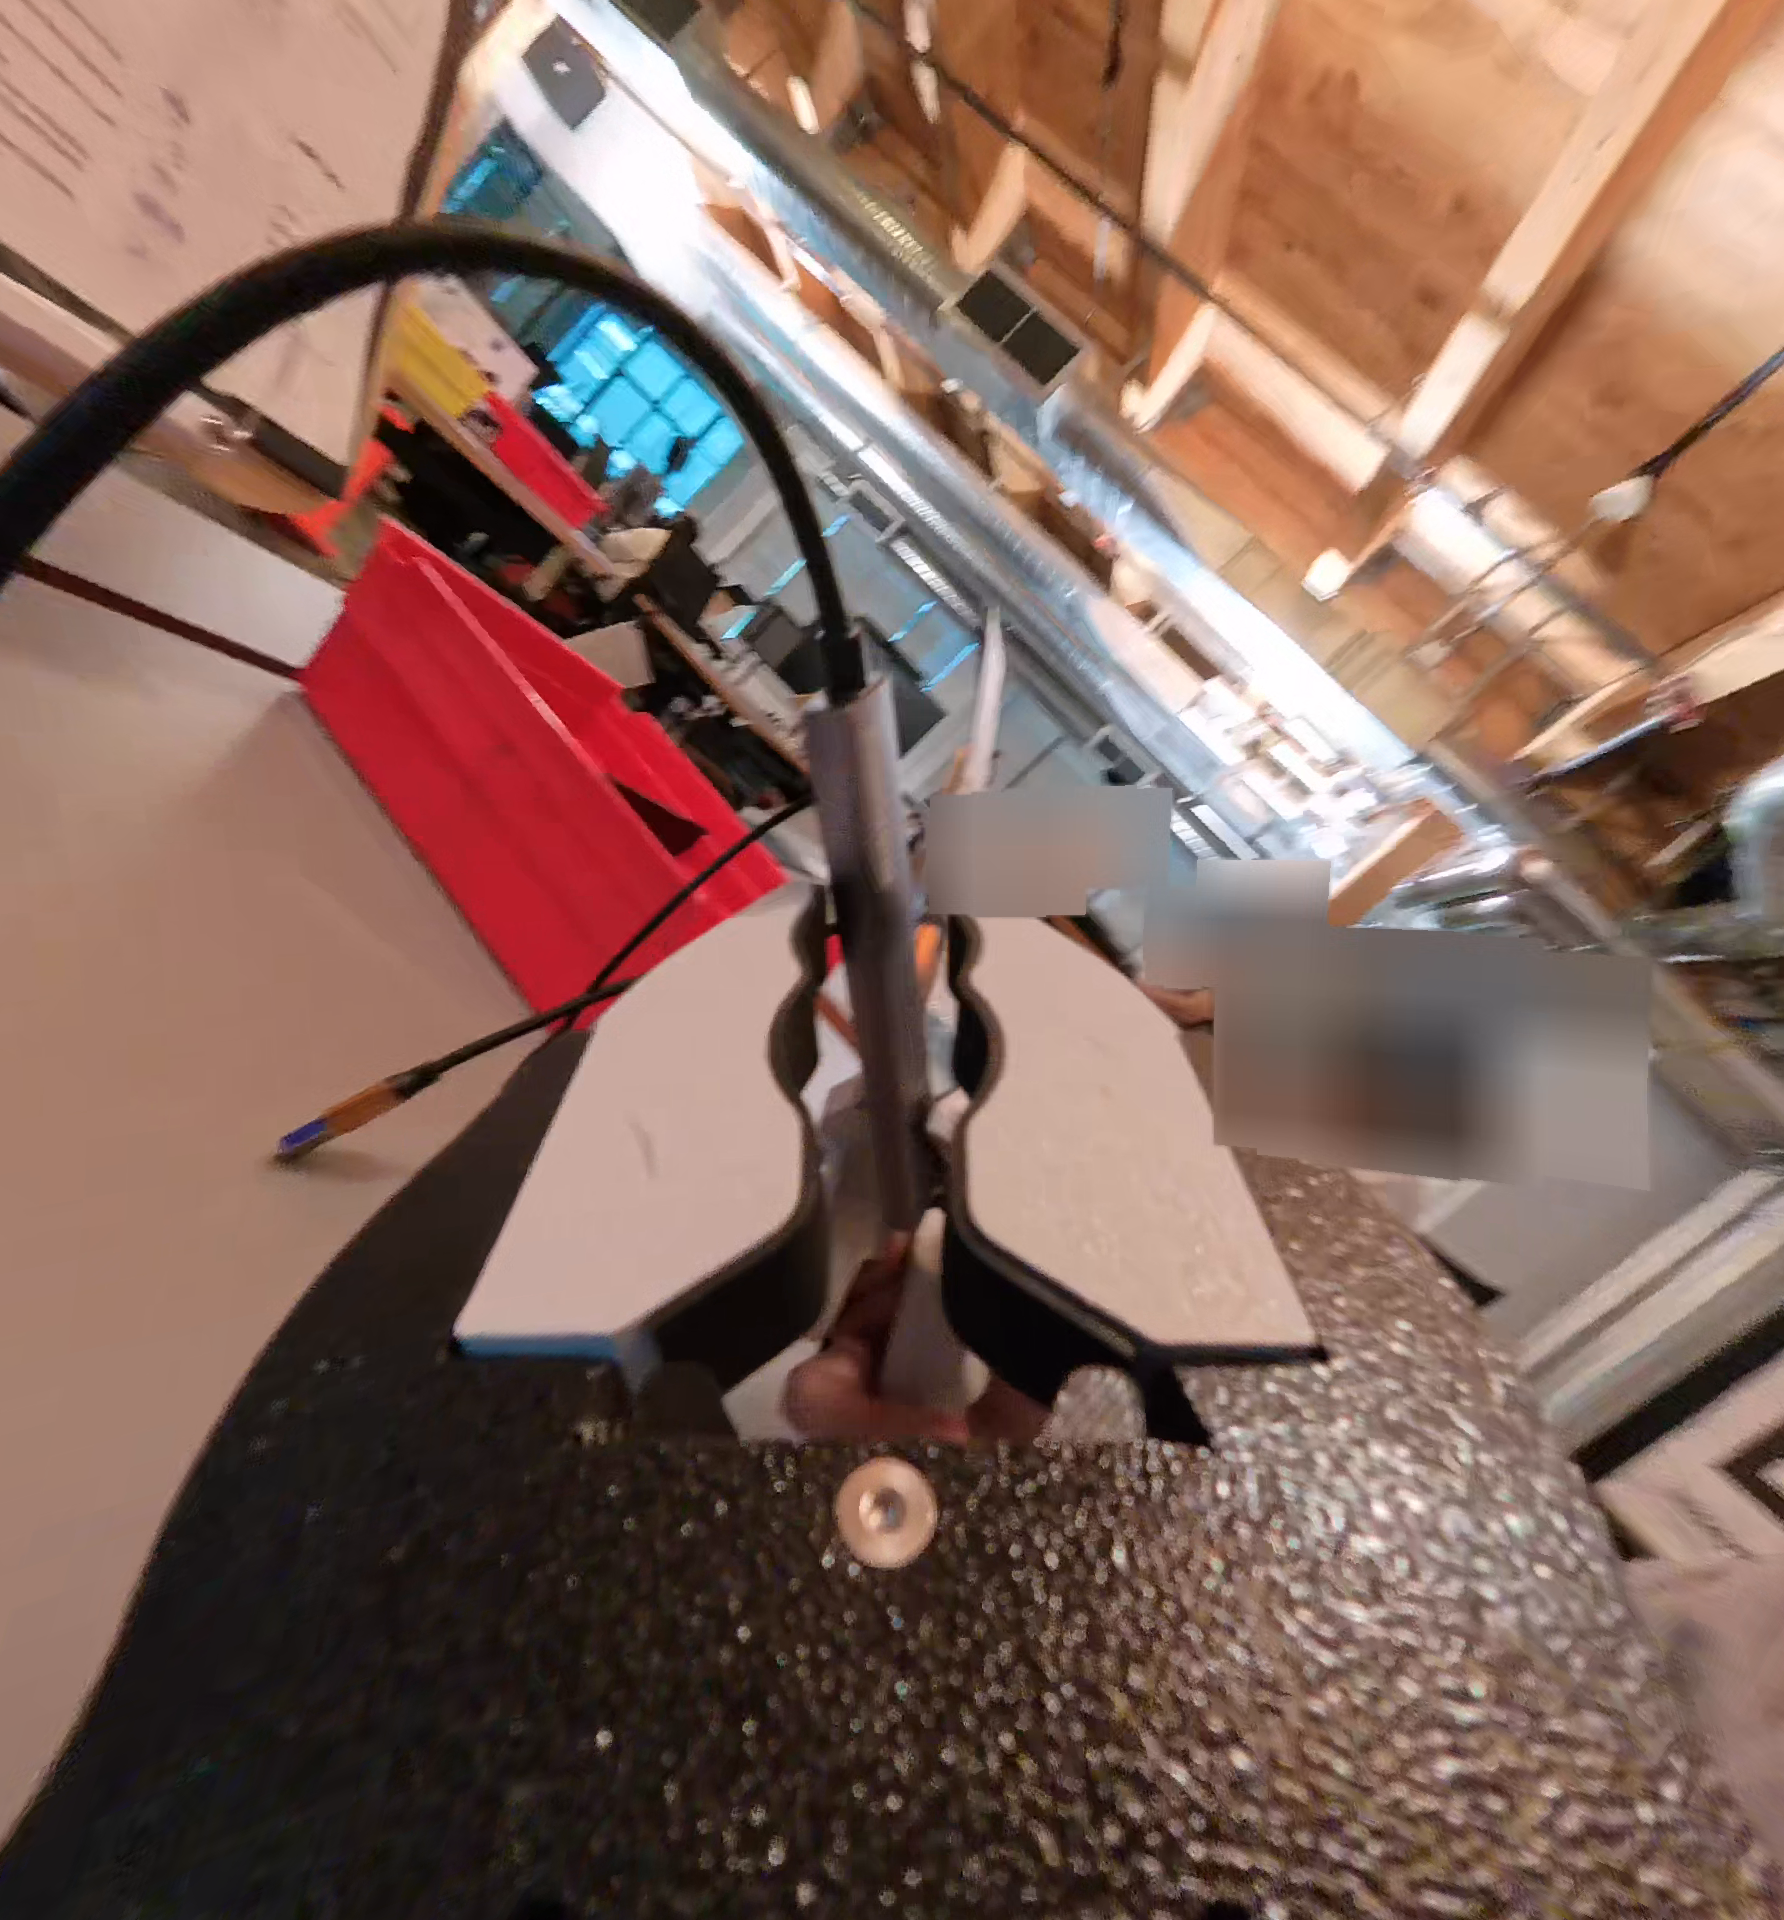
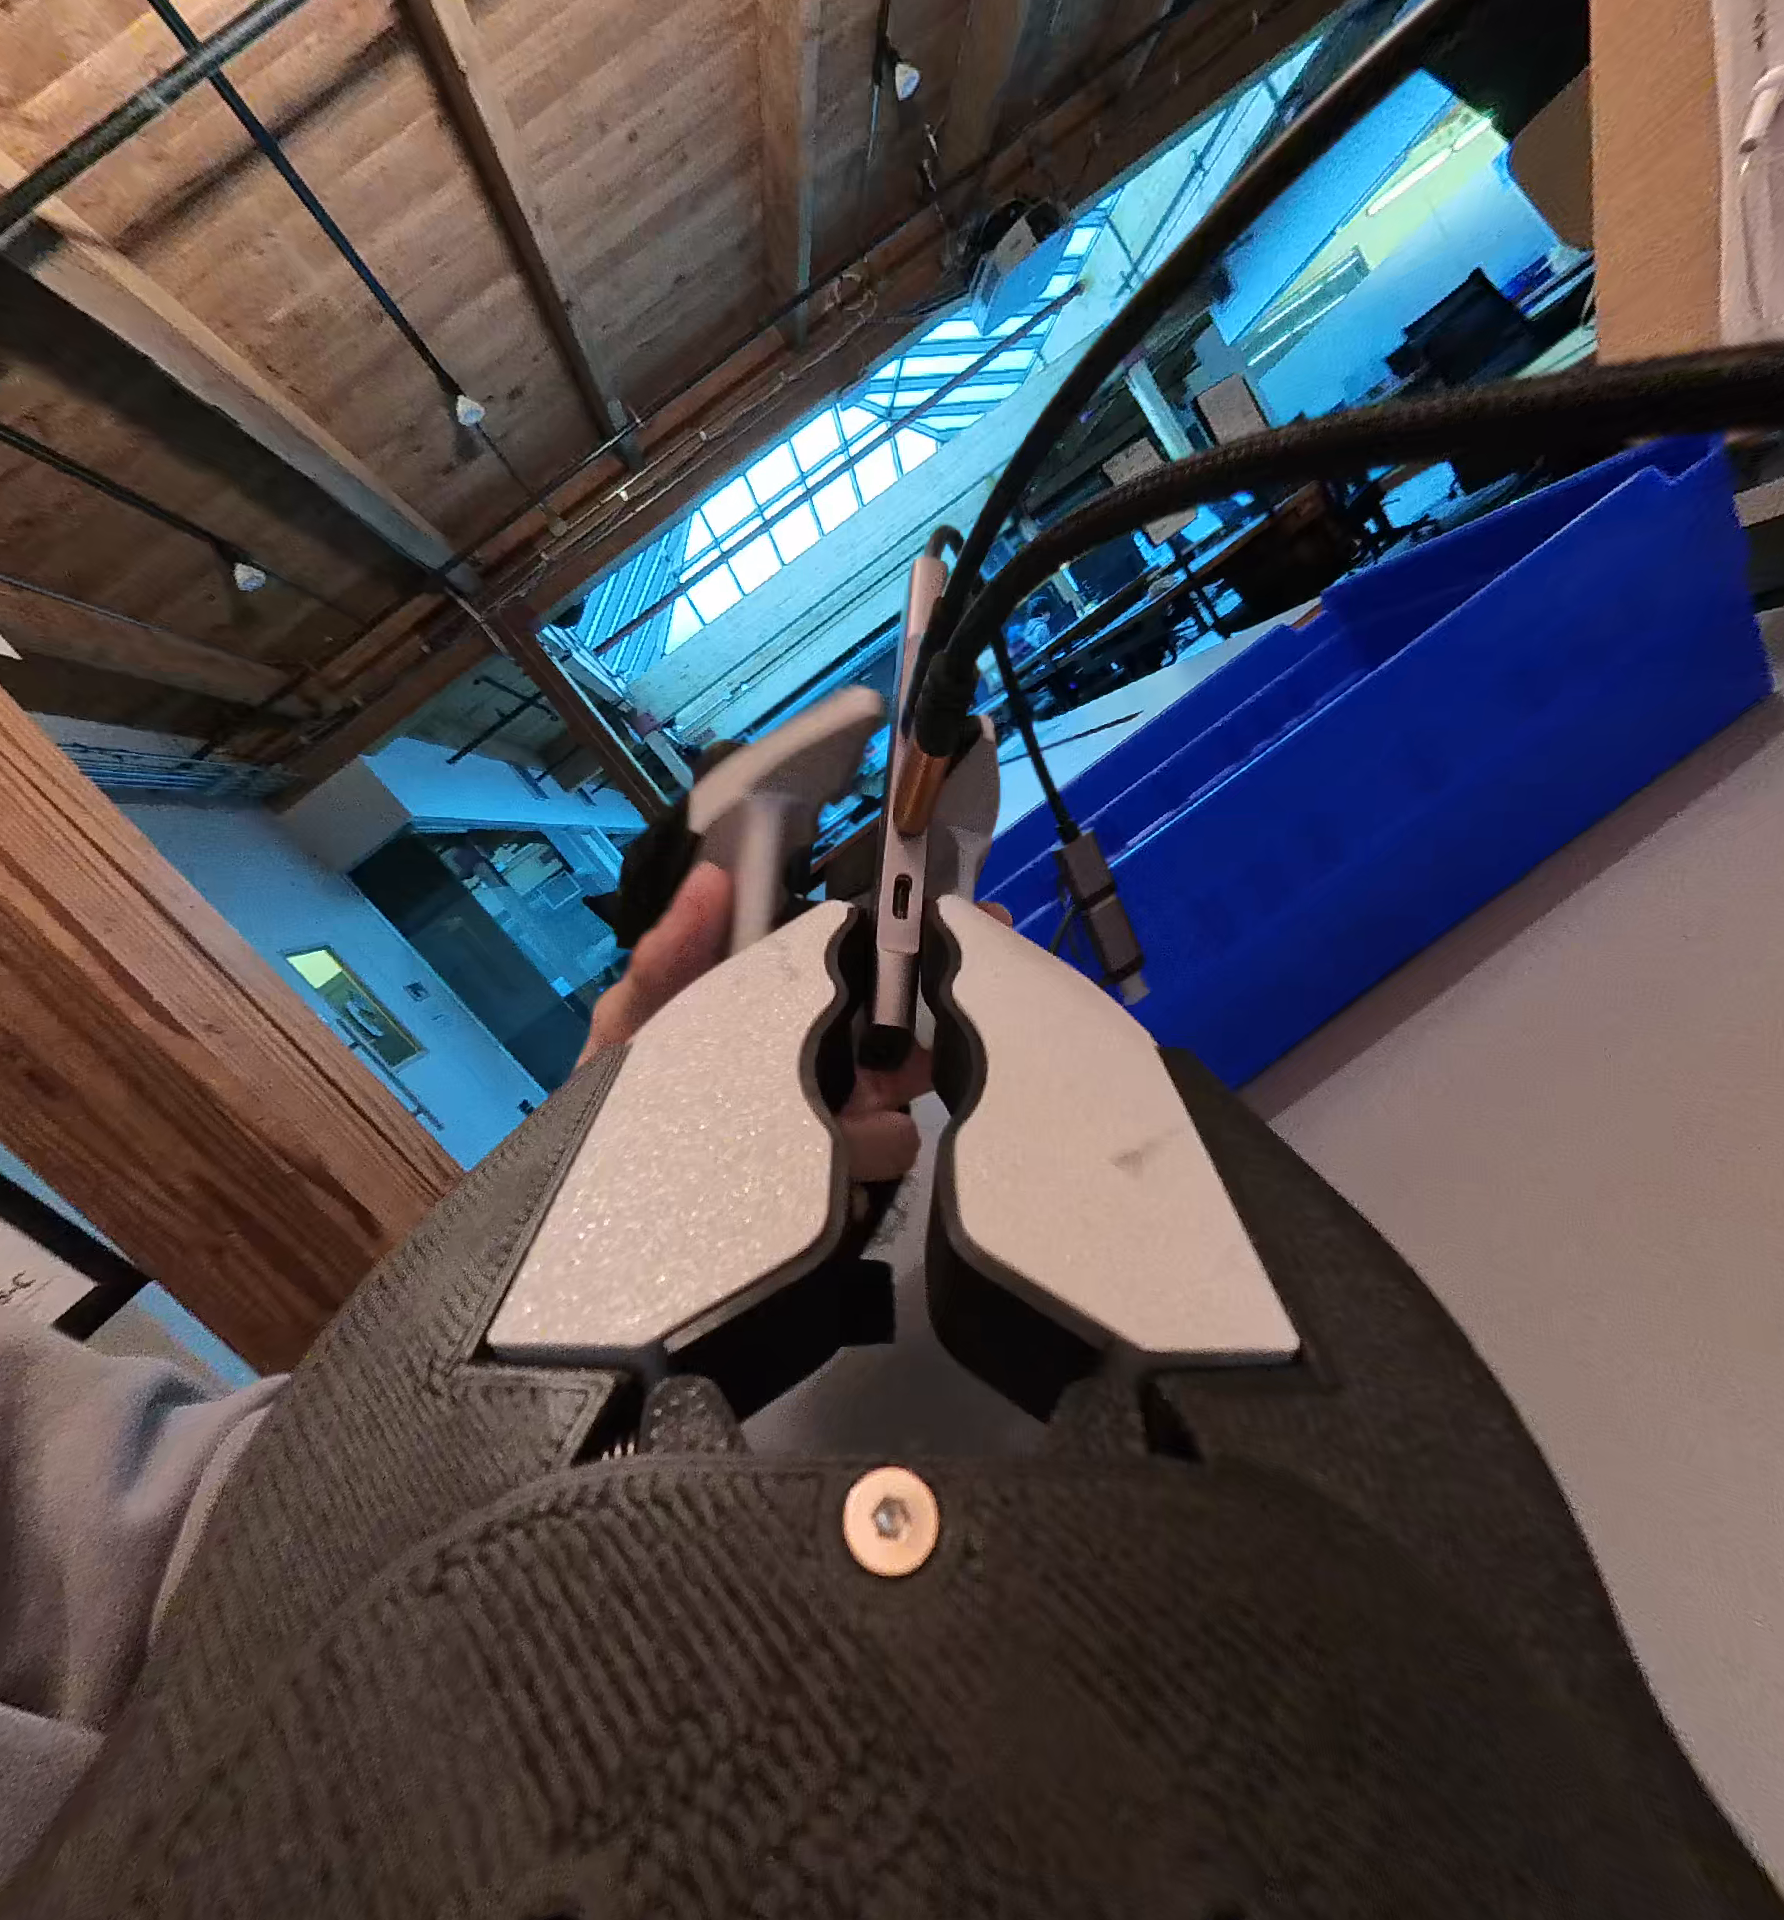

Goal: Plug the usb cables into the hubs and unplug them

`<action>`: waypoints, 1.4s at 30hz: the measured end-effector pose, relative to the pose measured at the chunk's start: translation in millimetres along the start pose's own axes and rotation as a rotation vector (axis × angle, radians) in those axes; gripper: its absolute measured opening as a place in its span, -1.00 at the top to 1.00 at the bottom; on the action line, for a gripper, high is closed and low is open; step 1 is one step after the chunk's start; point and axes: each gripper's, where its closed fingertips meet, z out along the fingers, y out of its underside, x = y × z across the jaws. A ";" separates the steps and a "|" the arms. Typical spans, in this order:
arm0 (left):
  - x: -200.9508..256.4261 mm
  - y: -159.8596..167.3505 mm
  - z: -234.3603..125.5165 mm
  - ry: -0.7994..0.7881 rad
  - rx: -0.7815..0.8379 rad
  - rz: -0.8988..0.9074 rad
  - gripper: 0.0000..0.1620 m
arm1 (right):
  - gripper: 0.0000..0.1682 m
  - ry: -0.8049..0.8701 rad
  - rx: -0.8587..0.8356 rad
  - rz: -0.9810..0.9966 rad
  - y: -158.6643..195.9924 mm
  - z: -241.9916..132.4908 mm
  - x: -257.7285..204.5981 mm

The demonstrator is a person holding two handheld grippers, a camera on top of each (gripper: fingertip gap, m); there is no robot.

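Item: slim grey hub (image 1: pixel 872 997), centre of the left wrist view, held edge-on and lifted off the table (image 1: pixel 140 935). My left gripper (image 1: pixel 883 1039) is clamped on it, both scalloped fingers pressed to its flat sides.

Same hub (image 2: pixel 903 914), centre of the right wrist view: my right gripper (image 2: pixel 893 997) is closed on its near end, just below an empty oval port. The left gripper (image 2: pixel 846 790) grips it higher up.

Attached: copper-collared plug (image 2: pixel 919 790) seated in the hub's edge, braided black cable (image 2: pixel 1387 436) arching to the upper right.

Loose: orange-sleeved cable end (image 1: pixel 368 1107) lying on the table, left of centre. Grey adapter plug (image 2: pixel 1101 914) hanging right of the hub.

Surroundings: red bin (image 1: pixel 514 790); blue bin (image 2: pixel 1387 790).

Handling note: I judge the seated plug is next to come out. Best done by holding the hub rigid with one gripper, taking the plug by its collar and pulling straight along the port, not by the cable.
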 end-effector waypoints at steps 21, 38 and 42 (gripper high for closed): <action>3.0 108.2 -1.0 -0.088 -0.479 0.289 0.89 | 0.70 0.111 -0.392 -0.389 -32.9 -48.2 -16.2; 13.2 104.1 -1.6 -0.018 -0.385 0.547 0.84 | 0.88 -0.095 -0.552 -0.132 9.9 -48.8 -7.4; 10.4 91.9 -0.2 -0.161 -0.222 1.036 0.46 | 0.89 -0.034 -0.294 0.116 -28.0 -49.1 9.9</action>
